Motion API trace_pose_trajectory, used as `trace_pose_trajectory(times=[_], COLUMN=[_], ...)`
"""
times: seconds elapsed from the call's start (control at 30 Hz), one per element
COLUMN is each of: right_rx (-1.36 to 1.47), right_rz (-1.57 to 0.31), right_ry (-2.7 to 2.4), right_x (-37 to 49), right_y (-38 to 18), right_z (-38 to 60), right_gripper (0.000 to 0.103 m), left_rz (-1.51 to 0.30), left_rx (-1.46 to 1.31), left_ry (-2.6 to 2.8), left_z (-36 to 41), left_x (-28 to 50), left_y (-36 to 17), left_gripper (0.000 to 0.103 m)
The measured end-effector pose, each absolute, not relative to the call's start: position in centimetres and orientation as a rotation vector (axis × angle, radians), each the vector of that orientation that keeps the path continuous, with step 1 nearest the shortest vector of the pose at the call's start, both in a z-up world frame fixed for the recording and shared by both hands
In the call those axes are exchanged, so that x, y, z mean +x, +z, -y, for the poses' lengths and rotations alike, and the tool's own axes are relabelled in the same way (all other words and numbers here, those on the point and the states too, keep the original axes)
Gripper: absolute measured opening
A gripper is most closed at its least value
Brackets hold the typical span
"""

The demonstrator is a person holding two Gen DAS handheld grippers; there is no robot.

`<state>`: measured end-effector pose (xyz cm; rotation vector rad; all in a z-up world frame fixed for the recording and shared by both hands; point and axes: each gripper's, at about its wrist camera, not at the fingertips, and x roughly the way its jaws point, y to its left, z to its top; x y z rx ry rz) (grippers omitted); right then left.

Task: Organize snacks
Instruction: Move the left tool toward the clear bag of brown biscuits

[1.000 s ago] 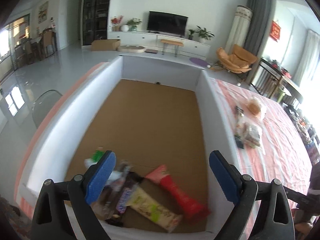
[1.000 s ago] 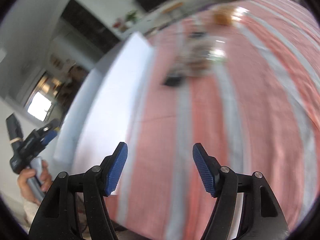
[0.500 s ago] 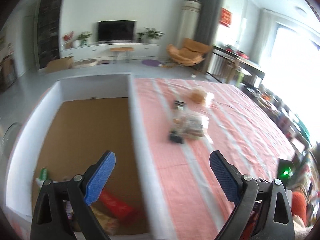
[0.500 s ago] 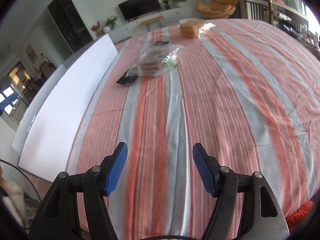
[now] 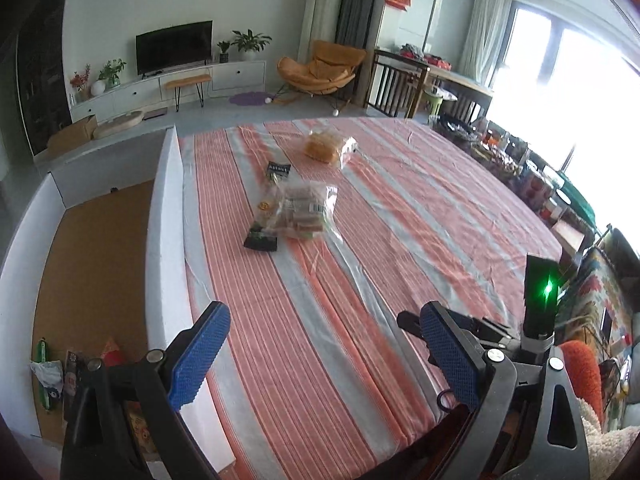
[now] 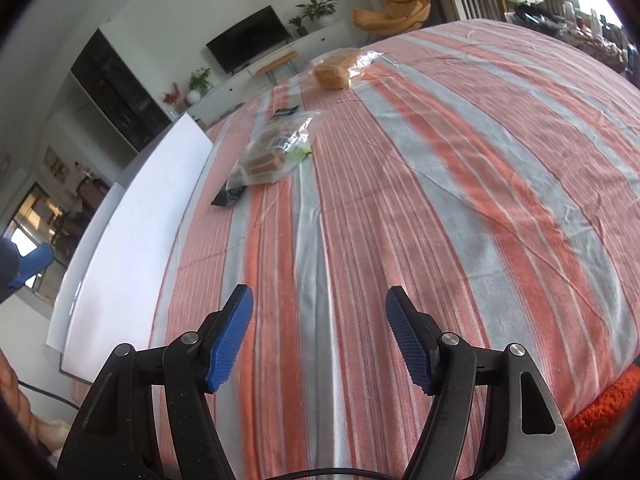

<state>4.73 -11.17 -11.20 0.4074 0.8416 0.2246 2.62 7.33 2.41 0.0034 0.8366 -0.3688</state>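
Both claws hang over a table (image 5: 360,320) covered by a cloth striped in orange-pink and grey. The left claw (image 5: 324,356) stands wide open with nothing between its blue pads, low over the near part of the cloth close to the table's left edge. The right claw (image 6: 320,336) is also open and empty, above the stripes near the front edge; its dark body (image 5: 540,304), with a green light lit on it, shows at the right of the left wrist view. Along the left side of the table runs a white-walled box (image 5: 164,240) with a brown cardboard floor, its long wall touching the cloth's edge. In the box's near corner lie several snacks (image 5: 60,372): a white and green packet, a dark wrapper and a red one, partly hidden behind the left claw's arm. Out on the cloth, well ahead of both claws, is a clear bag of brown bars (image 5: 304,212), and touching its left side is a long narrow packet with black ends (image 5: 266,216). Farther back, apart from those two, sits a clear bag holding a golden bread-like piece (image 5: 328,146). In the right wrist view the same three lie in a line up the left half of the cloth: the black-ended packet (image 6: 230,196), the clear bag (image 6: 276,148) and the bread bag (image 6: 336,70).
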Motion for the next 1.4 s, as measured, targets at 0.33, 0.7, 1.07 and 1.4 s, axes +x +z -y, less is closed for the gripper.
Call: trace_pose_trajectory(times=[0.33,0.7,1.07,1.4], right_rx=[0.425,0.435,0.435,0.441], right_rz=[-0.845,-0.857,-0.857,-0.866], right_ry=[0.21,0.216,0.215,0.219], right_x=[4.6,4.7,4.5,4.5], right_y=[-11.3,-11.4,-11.4,-11.7], right_z=[11.8,12.0,12.0,12.0], right_gripper=[0.072,0.073,0.073,0.073], left_rz=[-0.895,-0.892,-0.986,-1.078], left_rx=[0.021,0.046,-0.047,-0.117], left_ry=[-0.361,-0.359,-0.388,-0.228], left_z=[-5.3,-4.2,-4.5,-4.6], left_x=[2.7,3.3,10.2,21.9], left_y=[1.3,2.0,2.7,0.1], left_gripper=[0.095,0.095,0.095,0.095])
